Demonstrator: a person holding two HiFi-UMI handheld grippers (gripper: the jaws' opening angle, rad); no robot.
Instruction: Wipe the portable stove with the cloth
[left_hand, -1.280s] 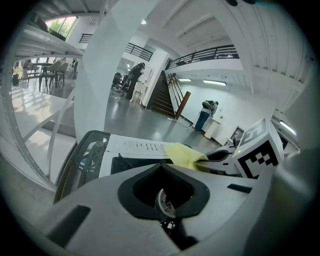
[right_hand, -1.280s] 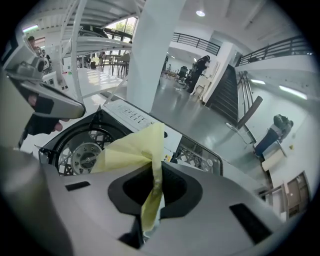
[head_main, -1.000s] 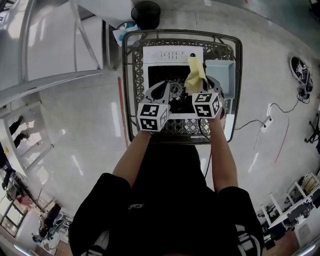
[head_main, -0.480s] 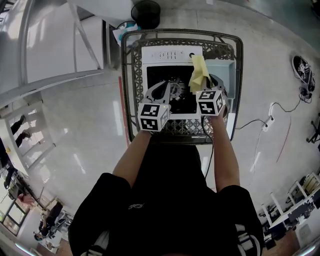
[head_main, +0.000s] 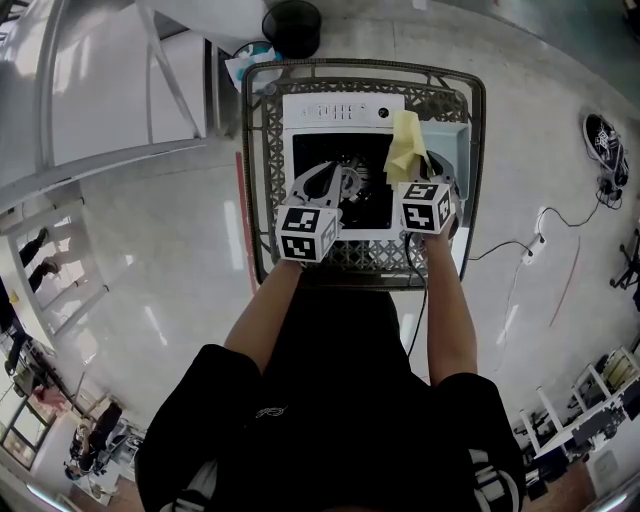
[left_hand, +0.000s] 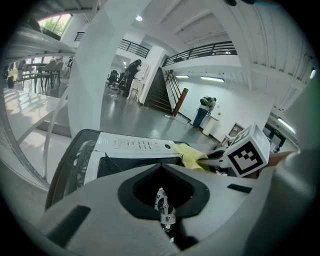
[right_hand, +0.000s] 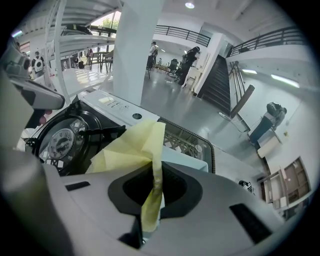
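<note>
The portable stove (head_main: 345, 110) is white with a black top and a round burner (head_main: 350, 182). It stands on a metal mesh table (head_main: 262, 150). The yellow cloth (head_main: 405, 150) hangs crumpled over the stove's right edge, and my right gripper (head_main: 420, 178) is shut on it. In the right gripper view the cloth (right_hand: 132, 147) is pinched between the jaws of the right gripper (right_hand: 156, 170), with the burner (right_hand: 62, 142) to its left. My left gripper (head_main: 322, 185) hovers over the stove's near left part. Its jaws are together and hold nothing, and the left gripper (left_hand: 161, 167) points at the stove (left_hand: 135, 145).
A pale grey-green tray (head_main: 445, 145) lies right of the stove on the mesh table. A black round bin (head_main: 292, 25) stands behind the table, and a white steel frame (head_main: 120, 90) is to the left. Cables (head_main: 530, 245) trail on the floor at the right.
My right gripper has carried the cloth to the right, from beside the burner to the stove's right edge. The left gripper has stayed where it was.
</note>
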